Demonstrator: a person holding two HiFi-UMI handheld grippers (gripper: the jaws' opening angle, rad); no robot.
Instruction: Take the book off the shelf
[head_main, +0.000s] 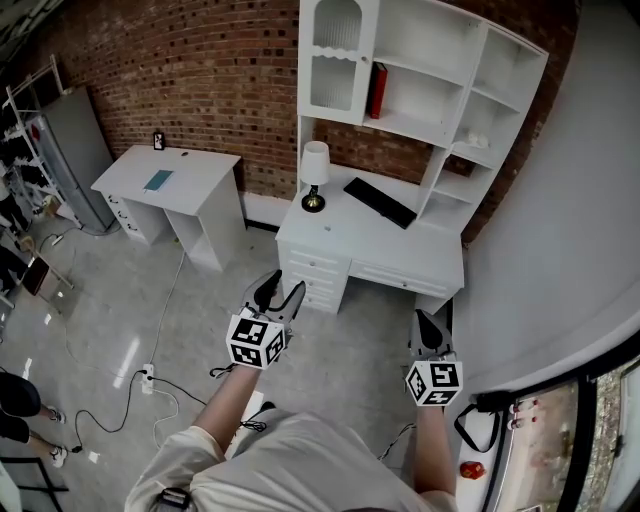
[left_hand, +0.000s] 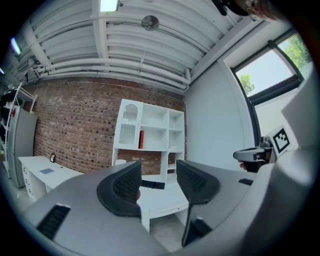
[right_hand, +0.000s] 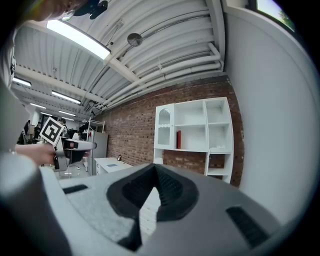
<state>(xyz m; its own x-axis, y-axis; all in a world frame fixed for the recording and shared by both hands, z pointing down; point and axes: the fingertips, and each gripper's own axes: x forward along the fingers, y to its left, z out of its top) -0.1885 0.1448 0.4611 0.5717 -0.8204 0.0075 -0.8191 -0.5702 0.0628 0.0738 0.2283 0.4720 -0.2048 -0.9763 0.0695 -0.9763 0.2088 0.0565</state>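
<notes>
Book (head_main: 377, 90), red and slim, is seen upright in the middle compartment of the white shelf (head_main: 430, 95), against that compartment's left wall, with its narrow spine turned outward. It is not yet touched. Stood like this, the spine is probably the easiest part to pinch, and the bare shelf space to its right leaves room for a jaw to be slipped in.

The shelf is mounted on a white counter (head_main: 400, 255) set against a brick wall. A small lamp (head_main: 314, 175) and a black keyboard (head_main: 380, 202) are laid on the counter below the book, so a reach would likely be made above them.

Both tools are held low in front of the person, well apart from the counter and the shelf. The left hand-held gripper (head_main: 278, 290) is pointed toward the shelf with its jaws spread wide and nothing between them; in its own view the book (left_hand: 142, 139) is framed above the gap, which suggests it is readied for the grasp. The right hand-held gripper (head_main: 425, 322) is kept with its jaws pressed together on nothing, seemingly held in reserve.

The task is judged to be at its start: the distance to the shelf must be closed first.
</notes>
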